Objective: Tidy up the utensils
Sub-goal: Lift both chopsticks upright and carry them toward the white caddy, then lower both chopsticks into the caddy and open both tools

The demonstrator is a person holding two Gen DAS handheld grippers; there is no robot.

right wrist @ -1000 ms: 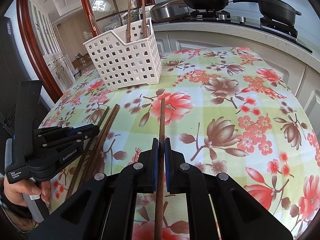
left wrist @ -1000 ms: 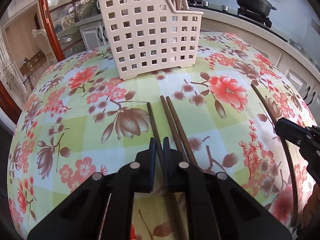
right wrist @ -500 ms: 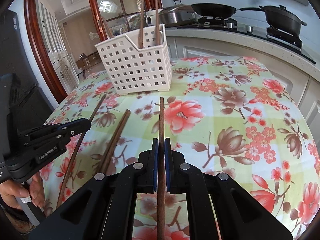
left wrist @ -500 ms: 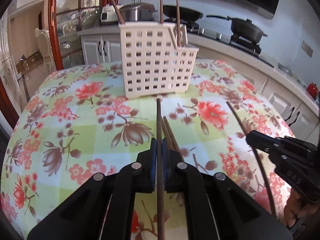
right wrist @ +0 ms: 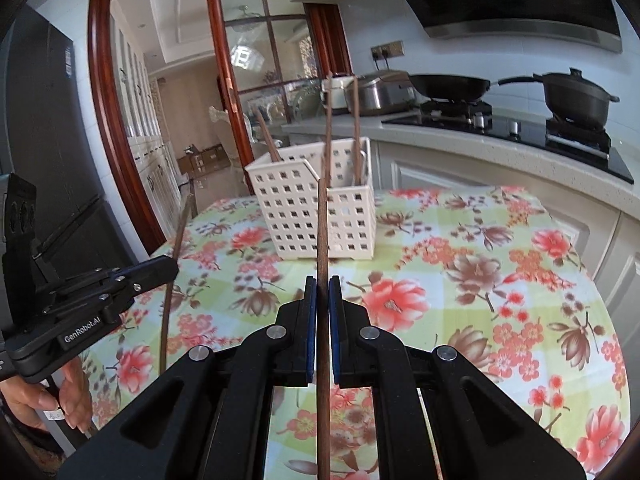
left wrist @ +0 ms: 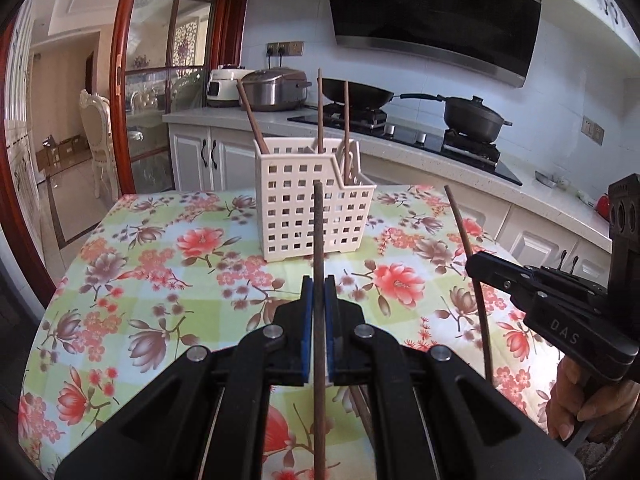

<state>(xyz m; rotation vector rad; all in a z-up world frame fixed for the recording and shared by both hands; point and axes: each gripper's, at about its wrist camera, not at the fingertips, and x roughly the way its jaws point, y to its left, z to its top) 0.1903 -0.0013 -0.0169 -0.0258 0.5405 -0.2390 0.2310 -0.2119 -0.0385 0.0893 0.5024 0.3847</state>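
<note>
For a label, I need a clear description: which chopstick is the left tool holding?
Start at the floral table and its white holder with upright chopsticks. In front, the left tool clamps one dark chopstick, pointing at the holder. Unlike the right tool's chopstick, it sits centred in the left wrist view.

Perforated basket (left wrist: 308,208) was matt cream plastic. Chopsticks (left wrist: 319,264) were dark brown wood with a dull, smooth finish. Table (left wrist: 132,280) was covered by a floral printed cloth with a slight sheen. Left gripper (left wrist: 319,292) and right gripper (right wrist: 323,292) were matt black plastic with blue-lined fingers (right wrist: 309,320) and bright metal pins.
</note>
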